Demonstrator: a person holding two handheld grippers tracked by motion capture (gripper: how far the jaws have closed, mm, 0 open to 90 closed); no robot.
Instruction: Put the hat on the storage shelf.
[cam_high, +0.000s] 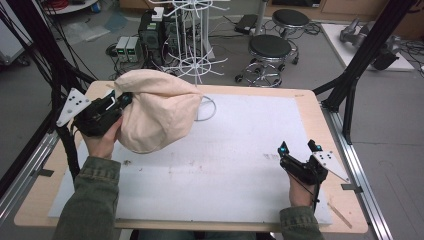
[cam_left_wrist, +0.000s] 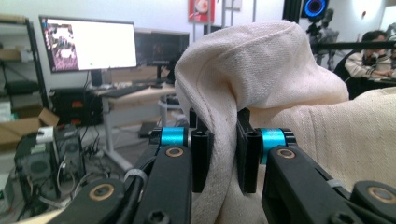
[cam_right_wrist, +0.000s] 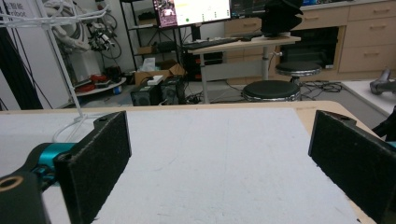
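A cream cloth bag (cam_high: 155, 110) hangs bunched above the left half of the white mat (cam_high: 240, 165). My left gripper (cam_high: 120, 100) is shut on its fabric at the bag's left side, held up off the table. In the left gripper view a fold of the cream cloth (cam_left_wrist: 261, 70) is pinched between the two black pads at my left gripper (cam_left_wrist: 224, 149) and drapes over to the right. My right gripper (cam_high: 299, 147) rests low at the mat's right edge, open, with nothing between its pads (cam_right_wrist: 100, 158); in its own view my right gripper (cam_right_wrist: 219, 154) looks over the bare mat (cam_right_wrist: 219, 154).
A white wire rack (cam_high: 192, 45) stands at the table's far edge behind the bag, its ring base (cam_high: 207, 107) on the mat. Stools (cam_high: 270, 50) and electronics sit on the floor beyond. The wooden table edge (cam_high: 330, 145) runs close by on the right.
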